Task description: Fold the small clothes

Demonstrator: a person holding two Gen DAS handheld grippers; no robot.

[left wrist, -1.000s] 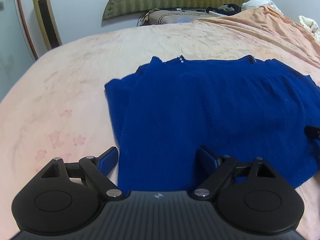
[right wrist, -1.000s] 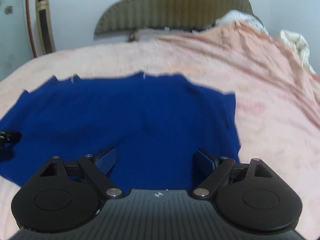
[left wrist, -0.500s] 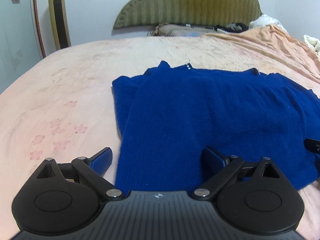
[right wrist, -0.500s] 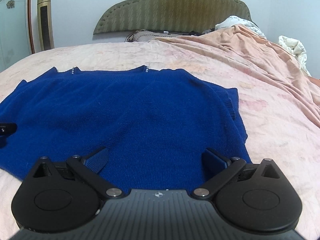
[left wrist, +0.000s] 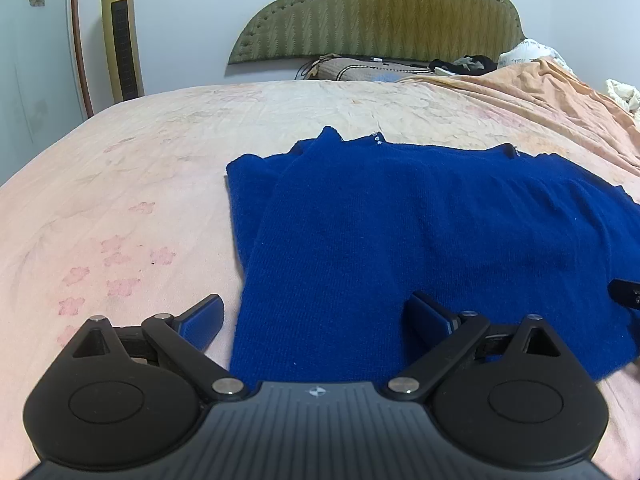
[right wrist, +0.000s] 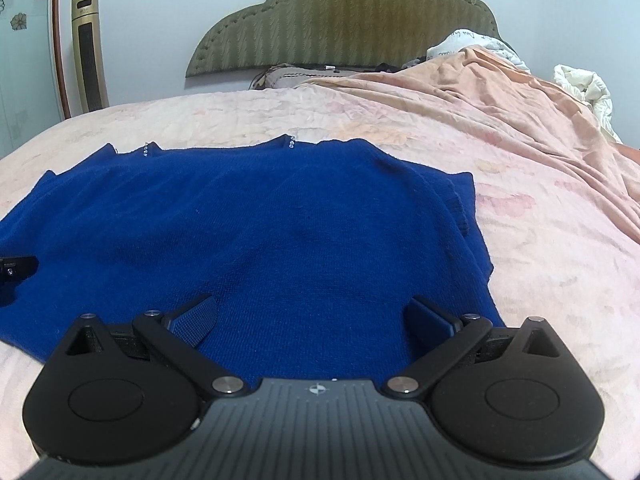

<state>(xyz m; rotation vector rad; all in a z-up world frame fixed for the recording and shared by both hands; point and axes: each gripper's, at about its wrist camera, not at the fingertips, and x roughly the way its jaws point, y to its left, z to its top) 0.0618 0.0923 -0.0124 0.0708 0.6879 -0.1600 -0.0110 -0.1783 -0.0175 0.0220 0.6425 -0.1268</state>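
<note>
A dark blue knit sweater [left wrist: 420, 240] lies flat on the pink bed [left wrist: 120, 184], neckline toward the headboard, both sleeves folded in at the sides. My left gripper [left wrist: 316, 316] is open and empty, low over the sweater's near left hem corner. In the right wrist view the sweater [right wrist: 260, 232] fills the middle. My right gripper [right wrist: 312, 316] is open and empty, low over the near right hem. The tip of each gripper shows at the edge of the other's view: the right one [left wrist: 626, 294], the left one [right wrist: 16, 268].
A green padded headboard [left wrist: 380, 12] stands at the far end with a pillow [left wrist: 352, 68] and dark items. An orange blanket [right wrist: 500, 120] is bunched along the bed's right side. A gold tower fan [left wrist: 122, 36] stands at far left.
Both grippers have drawn back and tilted up, so the sweater sits farther off and more of the headboard and wall shows. Both jaws have stayed open. The sweater has not moved.
</note>
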